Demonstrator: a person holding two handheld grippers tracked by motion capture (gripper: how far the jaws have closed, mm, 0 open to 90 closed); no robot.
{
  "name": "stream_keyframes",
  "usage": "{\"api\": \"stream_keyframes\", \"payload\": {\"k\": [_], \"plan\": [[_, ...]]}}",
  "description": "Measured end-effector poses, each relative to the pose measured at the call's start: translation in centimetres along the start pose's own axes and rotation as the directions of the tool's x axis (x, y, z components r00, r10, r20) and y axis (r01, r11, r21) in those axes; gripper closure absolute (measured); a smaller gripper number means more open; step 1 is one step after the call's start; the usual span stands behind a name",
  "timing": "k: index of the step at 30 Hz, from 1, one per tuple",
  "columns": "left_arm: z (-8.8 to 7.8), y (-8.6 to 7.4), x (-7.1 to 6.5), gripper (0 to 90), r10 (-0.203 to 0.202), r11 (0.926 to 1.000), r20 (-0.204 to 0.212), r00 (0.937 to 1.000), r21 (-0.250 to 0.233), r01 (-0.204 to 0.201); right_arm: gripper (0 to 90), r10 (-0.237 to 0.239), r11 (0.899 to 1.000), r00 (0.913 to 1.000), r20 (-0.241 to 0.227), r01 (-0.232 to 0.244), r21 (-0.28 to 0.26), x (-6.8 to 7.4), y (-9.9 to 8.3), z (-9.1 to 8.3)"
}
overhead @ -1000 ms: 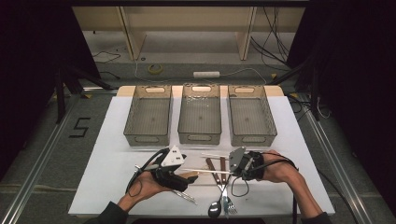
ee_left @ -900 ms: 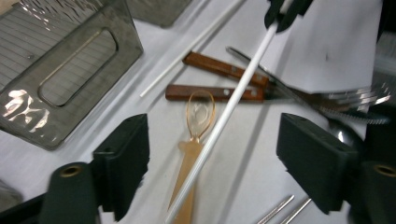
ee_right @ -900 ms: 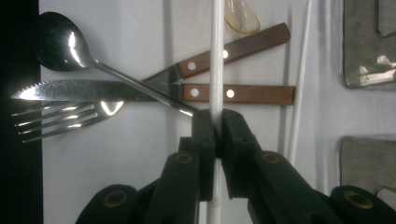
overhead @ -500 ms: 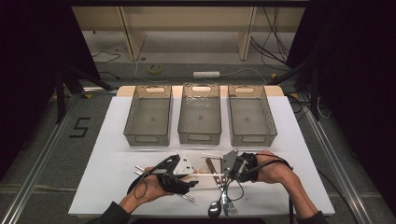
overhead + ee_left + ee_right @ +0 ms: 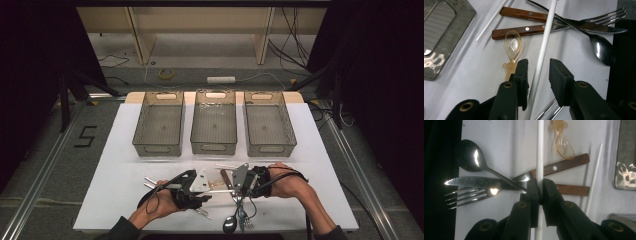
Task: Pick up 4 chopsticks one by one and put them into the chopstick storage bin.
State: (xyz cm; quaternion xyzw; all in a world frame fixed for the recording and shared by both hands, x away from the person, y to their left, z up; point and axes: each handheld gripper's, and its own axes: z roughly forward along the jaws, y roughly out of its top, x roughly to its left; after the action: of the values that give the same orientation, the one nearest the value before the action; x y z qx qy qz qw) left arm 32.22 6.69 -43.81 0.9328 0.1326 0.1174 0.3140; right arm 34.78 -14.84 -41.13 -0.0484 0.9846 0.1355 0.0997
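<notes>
White round plastic chopstick clamped by right gripper; left gripper jaws, just closing, straddle its smooth shaft narrowly, pads not yet pressing.

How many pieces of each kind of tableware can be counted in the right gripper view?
white chopstick: 2
spoon, one metal and one amber plastic: 2
knife: 1
fork: 1
Total: 6
</notes>
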Motion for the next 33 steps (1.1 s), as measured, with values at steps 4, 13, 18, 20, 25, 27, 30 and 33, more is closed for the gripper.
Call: {"api": "stream_keyframes", "payload": {"k": [4, 13, 18, 20, 25, 27, 30, 33], "plan": [[0.2, -0.1, -0.1, 74.0, 0.012, 0.9999, 0.003, 0.9999, 0.006, -0.012, 85.0, -0.011, 1.0, 0.9999, -0.003, 0.011, 0.003, 0.1, 0.2, 0.1], [-0.1, 0.0, -0.6, 84.3, 0.063, 0.998, 0.052, 0.9966, 0.001, -0.063, 79.0, -0.006, 1.0, 1.0, -0.006, 0.006, -0.016, 0.0, 0.0, 0.1], [-0.6, -0.1, -0.4, 84.8, 0.052, 0.9986, 0.062, 0.9967, -0.016, -0.051, 61.1, 0.11, 0.99, 0.9937, -0.021, -0.112, -0.09, -0.8, -1.3, -1.0], [-0.7, -0.1, -0.3, 84.9, 0.046, 0.9988, 0.056, 0.9974, -0.018, -0.045, 58.4, 0.175, 0.969, 0.9842, -0.025, -0.177, -0.173, -1.3, -2.0, -1.5], [-0.8, -0.4, 0.2, 85.0, -0.015, 0.9998, 0.05, 0.9986, -0.011, 0.015, 48.5, 0.29, 0.924, 0.9568, -0.016, -0.284, -0.256, -1.6, -3.4, -1.9], [-0.9, -0.5, 0.6, 85.0, -0.058, 0.9981, 0.052, 0.9969, -0.018, 0.059, 44.2, 0.329, 0.905, 0.9444, 0.002, -0.314, -0.288, -1.7, -3.8, -2.0], [-1.3, -0.7, 1.1, 85.0, -0.112, 0.993, 0.054, 0.9922, -0.03, 0.114, 41.9, 0.416, 0.852, 0.9093, 0.016, -0.383, -0.357, -2.0, -4.6, -2.3], [-1.7, -1.0, 1.8, 85.0, -0.163, 0.9854, 0.033, 0.9861, -0.045, 0.164, 40.7, 0.481, 0.804, 0.8766, 0.016, -0.434, -0.406, -2.1, -5.2, -2.5]]}}
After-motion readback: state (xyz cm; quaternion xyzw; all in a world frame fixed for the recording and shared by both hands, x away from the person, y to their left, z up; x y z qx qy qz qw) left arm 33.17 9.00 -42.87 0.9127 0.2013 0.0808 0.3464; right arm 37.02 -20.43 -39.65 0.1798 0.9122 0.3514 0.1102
